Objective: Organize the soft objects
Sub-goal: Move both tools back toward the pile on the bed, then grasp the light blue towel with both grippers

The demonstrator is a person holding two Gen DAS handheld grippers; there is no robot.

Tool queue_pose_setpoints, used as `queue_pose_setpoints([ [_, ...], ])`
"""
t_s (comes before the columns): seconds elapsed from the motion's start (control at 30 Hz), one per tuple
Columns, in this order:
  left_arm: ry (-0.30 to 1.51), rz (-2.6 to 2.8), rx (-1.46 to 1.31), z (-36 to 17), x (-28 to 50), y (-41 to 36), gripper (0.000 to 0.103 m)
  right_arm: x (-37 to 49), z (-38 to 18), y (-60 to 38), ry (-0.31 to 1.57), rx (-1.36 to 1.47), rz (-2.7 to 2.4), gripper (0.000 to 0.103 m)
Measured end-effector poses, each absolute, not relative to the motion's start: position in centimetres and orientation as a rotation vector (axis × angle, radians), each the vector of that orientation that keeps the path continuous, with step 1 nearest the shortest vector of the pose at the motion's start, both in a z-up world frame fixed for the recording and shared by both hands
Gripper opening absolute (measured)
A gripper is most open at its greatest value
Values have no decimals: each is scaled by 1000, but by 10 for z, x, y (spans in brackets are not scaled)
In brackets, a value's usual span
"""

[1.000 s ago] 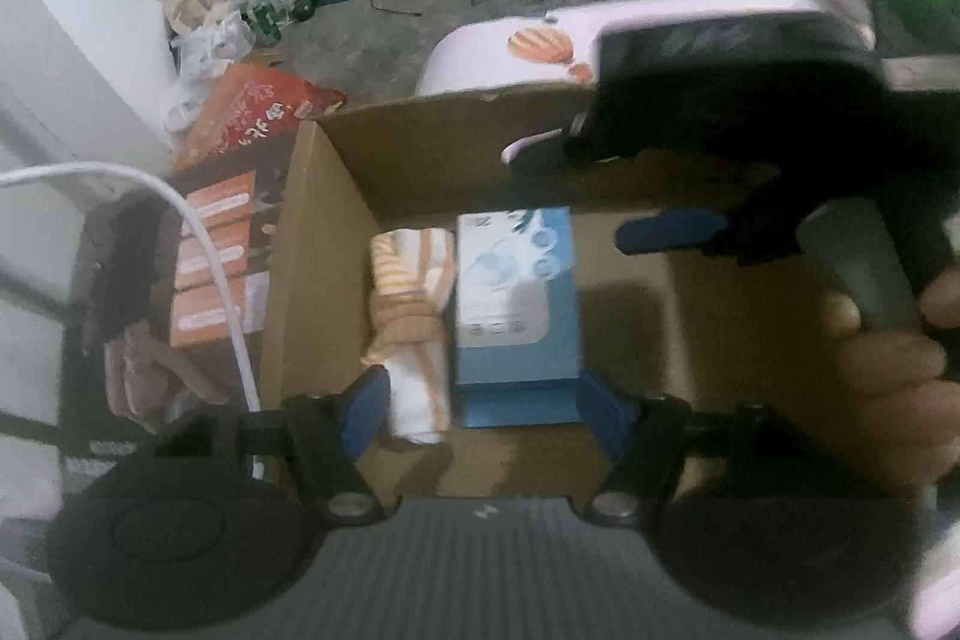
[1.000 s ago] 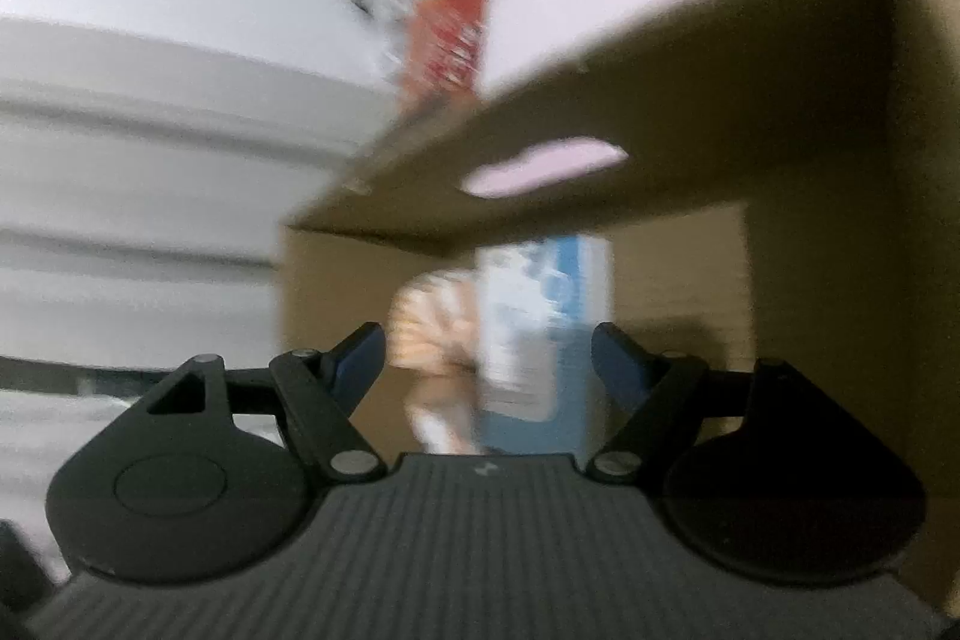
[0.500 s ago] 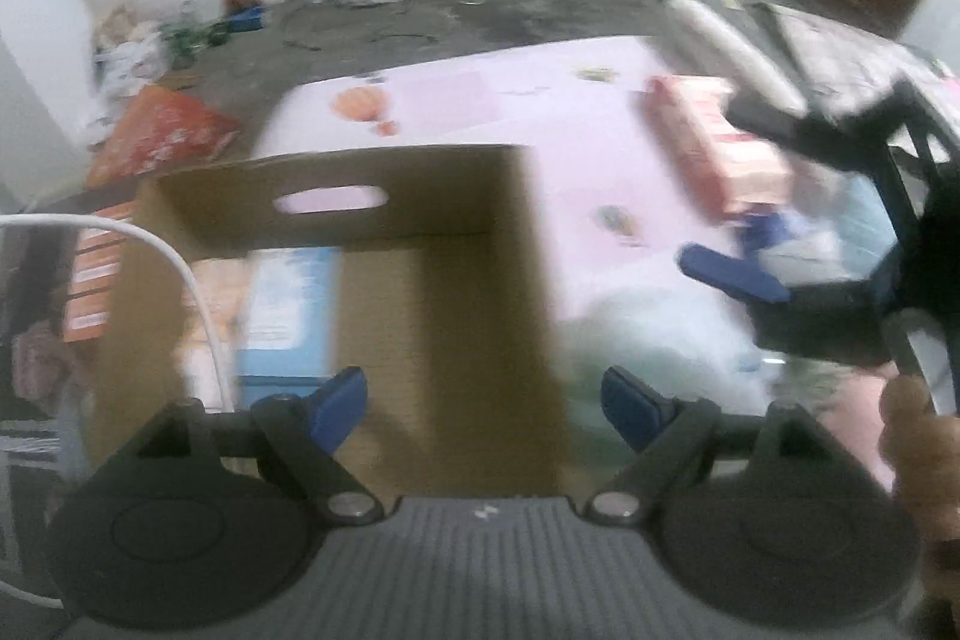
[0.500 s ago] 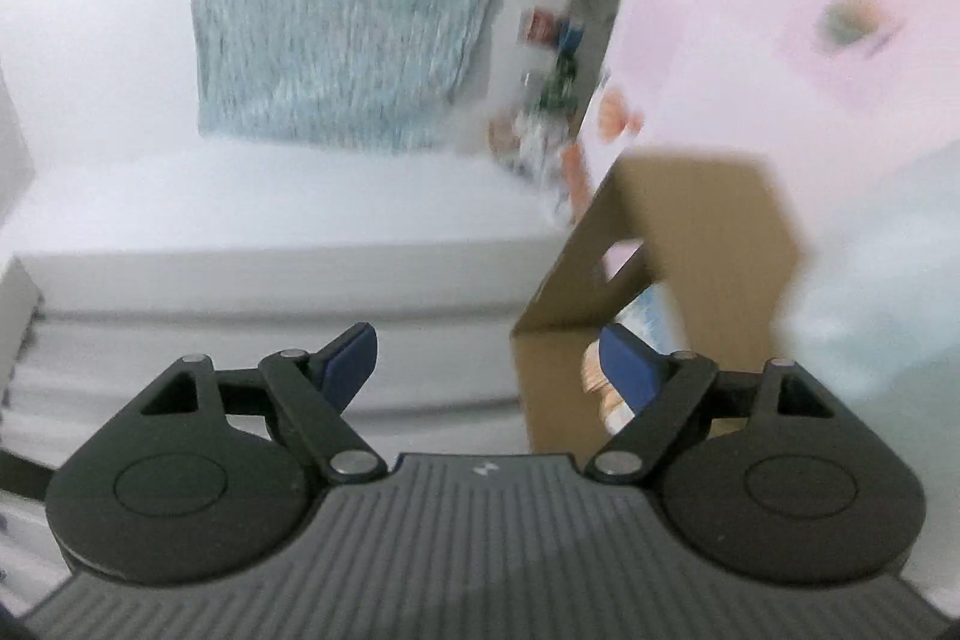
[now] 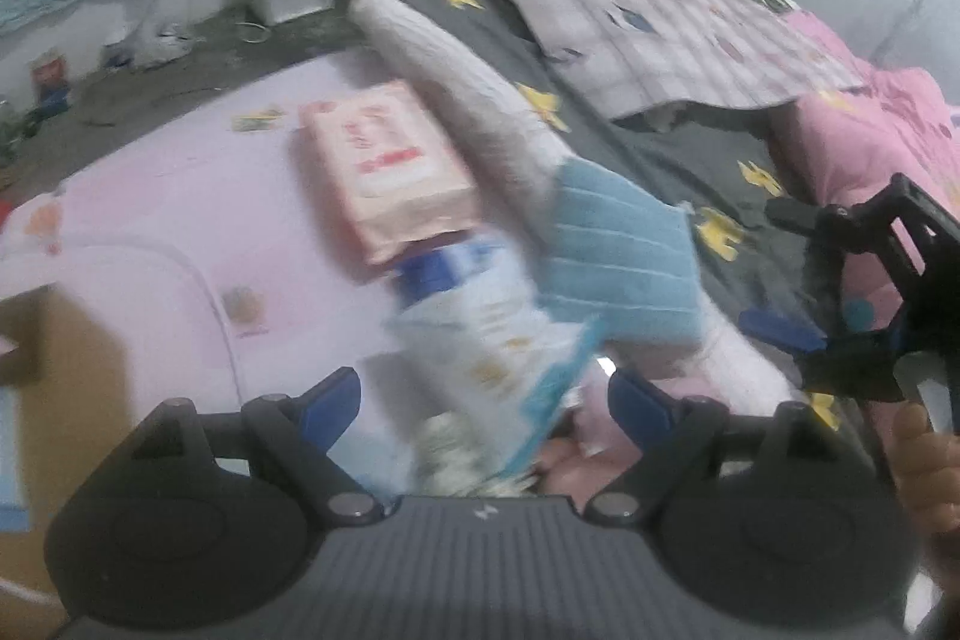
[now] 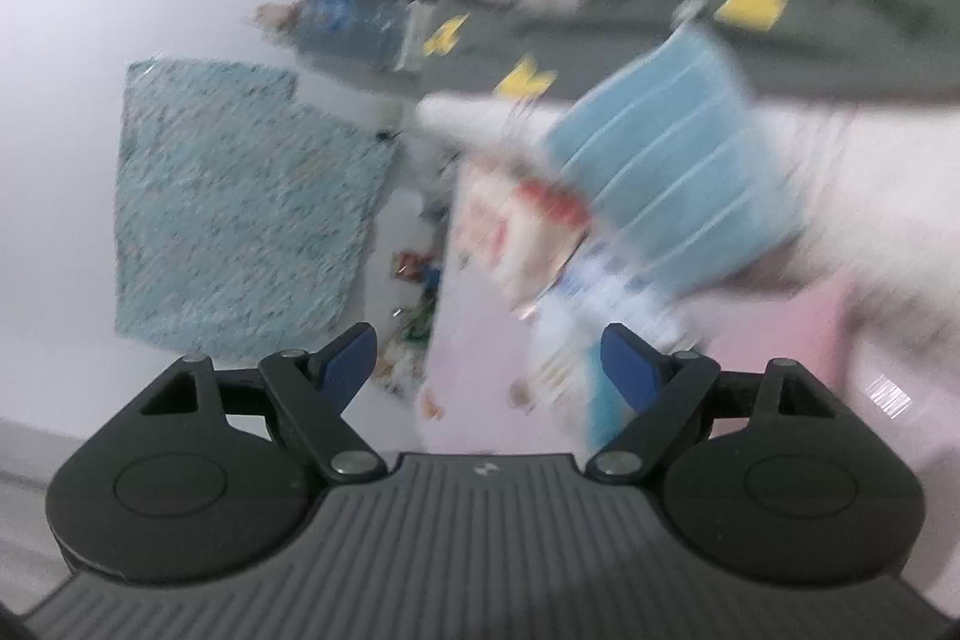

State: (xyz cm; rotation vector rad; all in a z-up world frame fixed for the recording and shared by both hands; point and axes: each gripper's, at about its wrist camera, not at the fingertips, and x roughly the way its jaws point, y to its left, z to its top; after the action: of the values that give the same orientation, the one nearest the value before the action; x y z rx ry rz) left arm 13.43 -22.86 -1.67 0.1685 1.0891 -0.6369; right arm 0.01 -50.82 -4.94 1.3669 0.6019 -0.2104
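Both tools, left [image 5: 483, 397] and right [image 6: 489, 355], gape empty over one pink packet [image 5: 384, 166] and one blue towel [image 5: 618, 256].

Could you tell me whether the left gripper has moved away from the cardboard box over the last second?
Yes. The left gripper, jaws just opened wider and empty, swung rightward: the cardboard box it hovered over now sits at the frame's left edge.

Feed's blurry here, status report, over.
Left gripper and right gripper open, empty. Blue towel, pink pack on bed. Nothing blocking.
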Motion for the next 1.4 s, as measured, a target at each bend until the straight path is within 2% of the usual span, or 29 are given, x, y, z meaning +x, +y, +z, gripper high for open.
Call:
queue_pose_setpoints([
  [0.07,1097,-649,166,-25,132,-249,90,-6,-58,-529,616,1365,-237,83],
  [0.17,1105,-667,184,-39,137,-283,84,-4,-74,-549,652,1354,-268,81],
  [0.27,1122,-680,181,-55,154,-309,82,3,-92,-555,671,1346,-281,75],
  [0.47,1221,-668,120,-93,200,-349,82,38,-125,-582,719,1333,-283,61],
  [0.83,1287,-676,110,-140,237,-389,89,66,-161,-606,812,1314,-271,56],
  [1.0,1301,-683,68,-143,241,-394,88,61,-166,-607,809,1333,-249,44],
  [1.03,1293,-696,68,-141,239,-396,87,60,-166,-607,807,1336,-244,42],
  [1.1,1293,-732,68,-139,236,-399,74,60,-167,-607,806,1341,-236,36],
  [1.27,1284,-728,97,-140,231,-403,60,59,-169,-605,801,1356,-217,30],
  [1.4,1291,-717,64,-136,232,-396,40,61,-172,-603,788,1379,-192,23],
])
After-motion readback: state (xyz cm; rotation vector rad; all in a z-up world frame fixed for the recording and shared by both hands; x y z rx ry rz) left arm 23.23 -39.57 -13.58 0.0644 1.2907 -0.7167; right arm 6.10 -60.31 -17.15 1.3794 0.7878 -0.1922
